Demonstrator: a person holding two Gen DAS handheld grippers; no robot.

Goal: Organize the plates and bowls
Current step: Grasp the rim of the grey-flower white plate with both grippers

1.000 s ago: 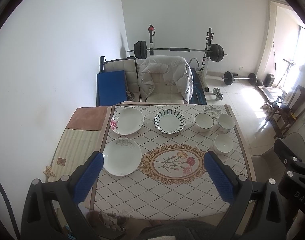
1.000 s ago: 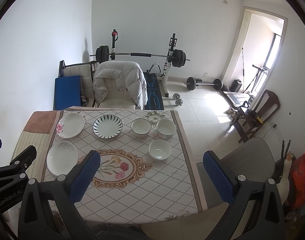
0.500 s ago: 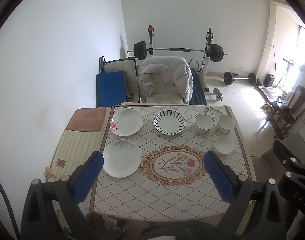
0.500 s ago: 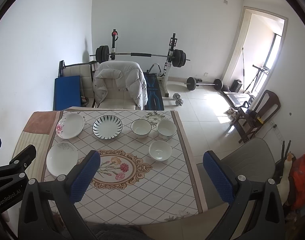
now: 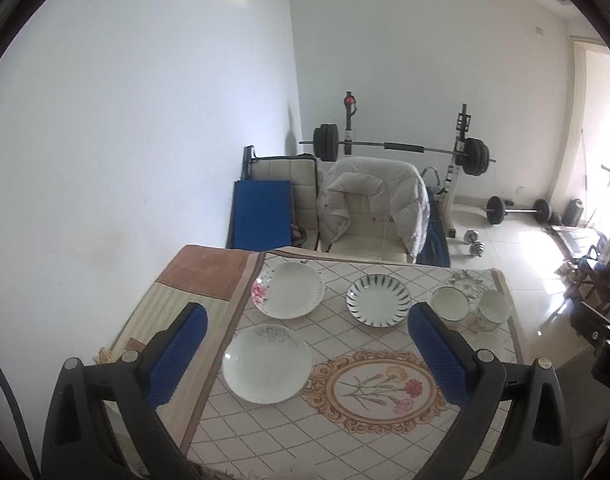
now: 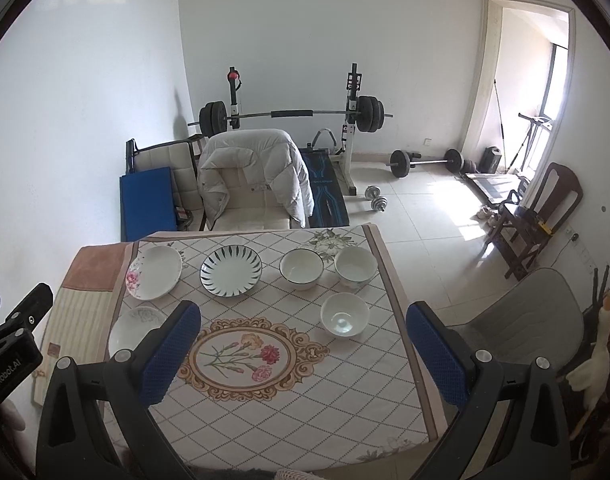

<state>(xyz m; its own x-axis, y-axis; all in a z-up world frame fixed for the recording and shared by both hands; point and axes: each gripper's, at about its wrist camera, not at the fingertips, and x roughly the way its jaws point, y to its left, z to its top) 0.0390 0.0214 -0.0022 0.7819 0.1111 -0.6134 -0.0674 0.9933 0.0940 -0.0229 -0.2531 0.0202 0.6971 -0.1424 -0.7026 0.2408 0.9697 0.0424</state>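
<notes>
On the patterned tablecloth [image 6: 289,400] lie a white plate with grey flowers [image 5: 266,363], a pink-flowered plate [image 5: 287,294] and a plate with dark stripes [image 5: 378,299]. Three white bowls stand at the right: a dark-rimmed one [image 6: 301,268], one beside it [image 6: 355,266] and a nearer one [image 6: 344,314]. My left gripper [image 5: 305,350] is open, above the near left part of the table. My right gripper [image 6: 305,350] is open, above the near middle. Both are empty.
A chair with a white jacket [image 6: 255,178] stands behind the table. A blue mat [image 6: 149,200] leans at the wall. A barbell rack [image 6: 293,114], dumbbells [image 6: 376,199] and a wooden chair [image 6: 541,216] stand beyond. A grey chair [image 6: 521,320] is at the table's right.
Both grippers have moved closer to the table and a little lower. The left view has tilted up and shifted left. Nothing on the table has moved.
</notes>
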